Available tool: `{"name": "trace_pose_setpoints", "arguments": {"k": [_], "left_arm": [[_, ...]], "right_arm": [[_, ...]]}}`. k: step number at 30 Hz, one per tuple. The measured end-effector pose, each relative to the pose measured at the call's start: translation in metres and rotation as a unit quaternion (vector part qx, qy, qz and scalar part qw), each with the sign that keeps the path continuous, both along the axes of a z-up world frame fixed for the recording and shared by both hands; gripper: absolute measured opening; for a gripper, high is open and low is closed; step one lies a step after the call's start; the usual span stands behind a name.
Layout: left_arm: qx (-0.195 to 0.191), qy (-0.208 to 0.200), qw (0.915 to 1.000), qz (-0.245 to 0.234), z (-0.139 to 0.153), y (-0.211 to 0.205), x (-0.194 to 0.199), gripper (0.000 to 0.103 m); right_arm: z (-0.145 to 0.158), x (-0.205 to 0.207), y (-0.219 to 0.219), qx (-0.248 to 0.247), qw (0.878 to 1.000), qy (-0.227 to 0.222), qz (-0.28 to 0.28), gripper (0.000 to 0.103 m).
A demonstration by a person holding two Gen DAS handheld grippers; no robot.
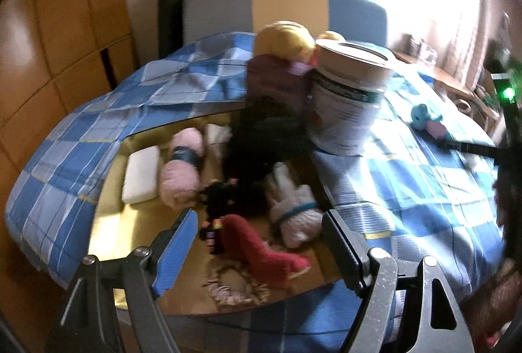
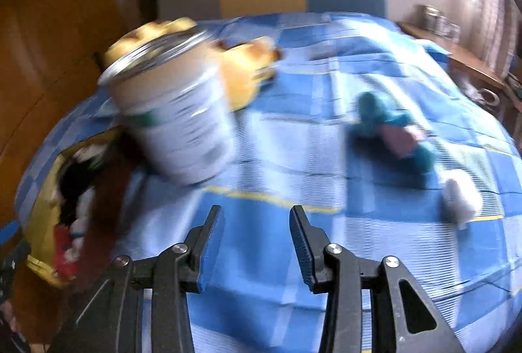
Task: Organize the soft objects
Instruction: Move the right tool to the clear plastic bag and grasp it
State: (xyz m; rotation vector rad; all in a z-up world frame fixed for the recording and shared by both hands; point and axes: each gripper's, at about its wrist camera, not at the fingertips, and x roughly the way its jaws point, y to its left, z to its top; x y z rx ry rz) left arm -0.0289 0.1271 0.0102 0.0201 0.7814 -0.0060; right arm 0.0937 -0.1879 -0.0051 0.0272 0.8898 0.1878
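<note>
**Hovering over the toy pile, nothing grabbed on either side**

Looking down from the left wrist cam, the left gripper has its jaws spread wide with nothing between them. Right past the fingertips there's a shiny gold tray lying on the blue checked bedspread, and it's stuffed with soft things: a red plush dead ahead between the fingers, a white plush with a teal band just beyond the right finger, a black fuzzy toy further out, and a pink yarn ball plus a white foam block off to the left. A frilly scrunchie sits closest to the tool. Further ahead and a bit right stands a big white tin with a yellow-haired doll leaning on it. Way right there's a teal-and-pink plush.

Right wrist cam is pretty blurry. The right gripper is partly open and empty, over bare bedspread. The tin is ahead-left, tilted in this view, with a yellow plush behind it. The teal-and-pink plush lies ahead-right, and a small white roll is nearer, still right. The tray is far left.
</note>
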Motion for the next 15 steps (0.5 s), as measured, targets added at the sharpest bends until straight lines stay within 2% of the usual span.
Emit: {"name": "trace_pose_setpoints", "arguments": {"k": [4,8,10,12,14,15], "left_arm": [[-0.004,0.007,0.9995,-0.030,-0.003,-0.017,0.001,0.079],[-0.003,0.013,0.9985,-0.054,-0.005,-0.031,0.000,0.079],[-0.006,0.018,0.9978,-0.063,-0.006,-0.036,0.000,0.079],[-0.003,0.024,0.9969,-0.075,-0.007,-0.043,0.001,0.079],[-0.007,0.030,0.9960,-0.084,-0.008,-0.049,0.003,0.079],[-0.010,0.033,0.9956,-0.087,-0.008,-0.051,0.005,0.079]], "right_arm": [[0.014,0.012,-0.061,0.001,0.997,-0.015,-0.074,0.041],[0.018,0.020,-0.133,0.015,0.983,-0.030,-0.178,0.041],[0.011,0.021,-0.172,0.030,0.969,-0.030,-0.243,0.042],[0.000,0.019,-0.201,0.053,0.957,-0.022,-0.285,0.042],[-0.012,0.018,-0.228,0.091,0.940,0.004,-0.330,0.042],[-0.015,0.015,-0.241,0.126,0.928,0.006,-0.350,0.042]]}}
